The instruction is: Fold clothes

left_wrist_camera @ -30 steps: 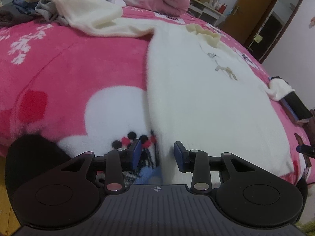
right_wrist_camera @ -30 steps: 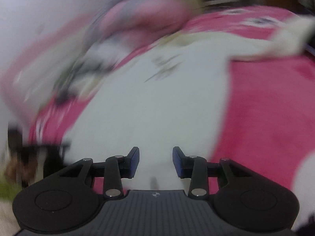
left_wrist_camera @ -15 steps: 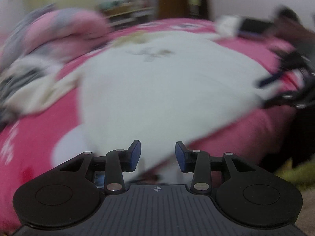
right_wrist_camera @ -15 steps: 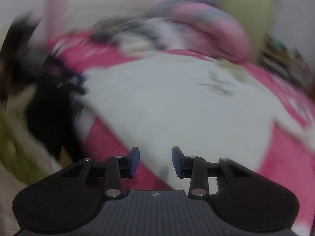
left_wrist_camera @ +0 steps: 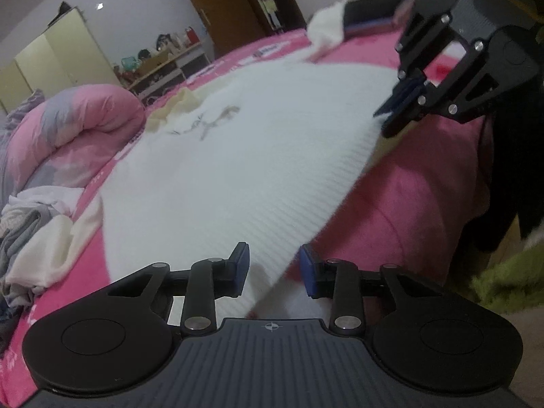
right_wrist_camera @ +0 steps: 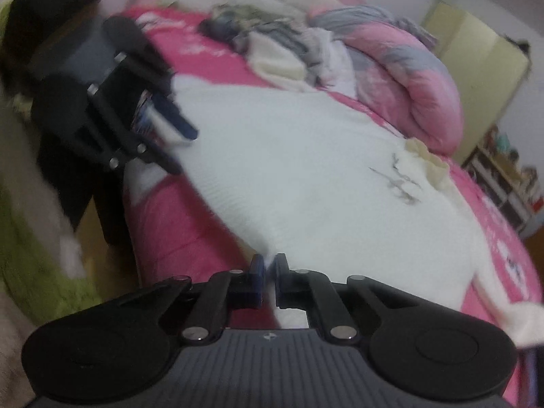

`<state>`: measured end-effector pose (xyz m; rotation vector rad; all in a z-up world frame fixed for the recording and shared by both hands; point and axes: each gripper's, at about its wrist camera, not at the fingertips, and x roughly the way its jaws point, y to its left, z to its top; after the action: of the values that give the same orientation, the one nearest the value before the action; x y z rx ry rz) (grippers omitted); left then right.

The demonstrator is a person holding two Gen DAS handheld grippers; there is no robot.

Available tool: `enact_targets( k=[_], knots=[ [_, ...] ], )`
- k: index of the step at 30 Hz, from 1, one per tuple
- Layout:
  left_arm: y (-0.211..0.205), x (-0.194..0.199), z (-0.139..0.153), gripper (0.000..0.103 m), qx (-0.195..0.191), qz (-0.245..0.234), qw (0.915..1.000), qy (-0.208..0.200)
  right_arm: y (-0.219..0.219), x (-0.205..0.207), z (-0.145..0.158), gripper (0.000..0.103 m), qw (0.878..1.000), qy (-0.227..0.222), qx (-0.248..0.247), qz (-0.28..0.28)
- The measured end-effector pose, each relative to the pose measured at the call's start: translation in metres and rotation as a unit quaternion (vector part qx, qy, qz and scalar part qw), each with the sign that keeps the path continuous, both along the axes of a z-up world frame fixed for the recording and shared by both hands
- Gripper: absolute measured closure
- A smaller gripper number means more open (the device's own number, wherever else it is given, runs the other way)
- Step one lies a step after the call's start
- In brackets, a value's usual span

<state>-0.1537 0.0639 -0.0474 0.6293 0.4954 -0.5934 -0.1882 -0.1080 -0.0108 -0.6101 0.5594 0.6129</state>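
Pink bedding (left_wrist_camera: pixel 408 183) carries the white sweater (left_wrist_camera: pixel 238 156), spread flat mid-frame. Your right claw (right_wrist_camera: pixel 268 267) has just pinched shut on its hem corner; your left claw (left_wrist_camera: pixel 273 265) straddles the opposite corner, jaws closing but not yet pressing, ready for lifting the hem.

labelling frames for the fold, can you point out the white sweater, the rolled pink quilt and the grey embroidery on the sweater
white sweater (left_wrist_camera: pixel 244 170), left wrist view, middle of its ribbed body
rolled pink quilt (right_wrist_camera: pixel 421 78), right wrist view, rounded top of the roll
grey embroidery (right_wrist_camera: pixel 399 182), right wrist view, centre of the stitched motif
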Motion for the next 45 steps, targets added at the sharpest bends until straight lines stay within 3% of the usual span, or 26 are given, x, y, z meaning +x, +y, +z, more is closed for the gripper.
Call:
enact_targets(
  k=[4, 7, 10, 15, 20, 25, 27, 29, 31, 33, 34, 38, 39, 41, 44, 45],
  knots=[
    [0.005, 0.012, 0.009, 0.074, -0.039, 0.019, 0.9989, 0.019, -0.02, 0.014, 0.019, 0.098, 0.995, 0.049, 0.083, -0.026],
    [0.007, 0.018, 0.013, 0.073, -0.073, 0.024, 0.996, 0.047, -0.039, 0.03, 0.032, 0.098, 0.98, 0.094, 0.166, -0.053],
    [0.0, 0.019, 0.009, 0.071, -0.074, 0.022, 0.9955, 0.054, -0.048, 0.038, 0.039, 0.098, 0.973, 0.098, 0.197, -0.068],
    [-0.009, 0.023, -0.005, 0.071, -0.053, 0.039, 0.9962, 0.058, -0.044, 0.044, 0.029, 0.098, 0.976, 0.099, 0.18, -0.074],
    [-0.003, 0.028, 0.009, 0.091, -0.094, 0.056, 0.9926, 0.052, -0.037, 0.038, 0.02, 0.098, 0.981, 0.094, 0.157, -0.064],
    [-0.004, 0.032, 0.015, 0.098, -0.107, 0.058, 0.9918, 0.04, -0.03, 0.036, 0.011, 0.095, 0.985, 0.097, 0.131, -0.05],
    [-0.007, 0.03, 0.015, 0.099, -0.102, 0.056, 0.9928, 0.03, -0.027, 0.036, 0.008, 0.092, 0.987, 0.098, 0.122, -0.045],
    [-0.008, 0.028, 0.016, 0.099, -0.098, 0.053, 0.9934, 0.024, -0.024, 0.036, 0.004, 0.081, 0.988, 0.097, 0.113, -0.039],
    [-0.009, 0.028, 0.011, 0.098, -0.079, 0.046, 0.9952, 0.036, -0.018, 0.033, 0.001, 0.082, 0.992, 0.083, 0.094, -0.033],
    [-0.009, 0.027, 0.002, 0.094, -0.048, 0.036, 0.9969, 0.051, -0.012, 0.029, 0.0, 0.089, 0.995, 0.065, 0.072, -0.029],
    [-0.009, 0.024, -0.004, 0.092, -0.027, 0.036, 0.998, 0.045, -0.011, 0.028, 0.001, 0.097, 0.995, 0.063, 0.07, -0.027],
    [-0.009, 0.023, -0.004, 0.098, -0.006, 0.036, 0.9993, 0.011, -0.014, 0.03, 0.005, 0.1, 0.996, 0.048, 0.069, -0.041],
    [-0.011, 0.027, 0.001, 0.099, -0.004, 0.044, 0.9989, -0.014, -0.014, 0.033, 0.006, 0.101, 0.996, 0.04, 0.068, -0.048],
    [-0.015, 0.03, 0.015, 0.1, 0.0, 0.051, 0.9954, -0.081, -0.01, 0.04, 0.012, 0.101, 0.996, -0.004, 0.055, -0.066],
    [-0.019, 0.029, 0.037, 0.1, 0.007, 0.052, 0.9803, -0.191, -0.003, 0.04, 0.036, 0.101, 0.989, -0.114, 0.043, -0.087],
    [-0.019, 0.027, 0.035, 0.1, 0.016, 0.045, 0.9795, -0.196, -0.002, 0.034, 0.041, 0.101, 0.987, -0.142, 0.035, -0.072]
  ],
)
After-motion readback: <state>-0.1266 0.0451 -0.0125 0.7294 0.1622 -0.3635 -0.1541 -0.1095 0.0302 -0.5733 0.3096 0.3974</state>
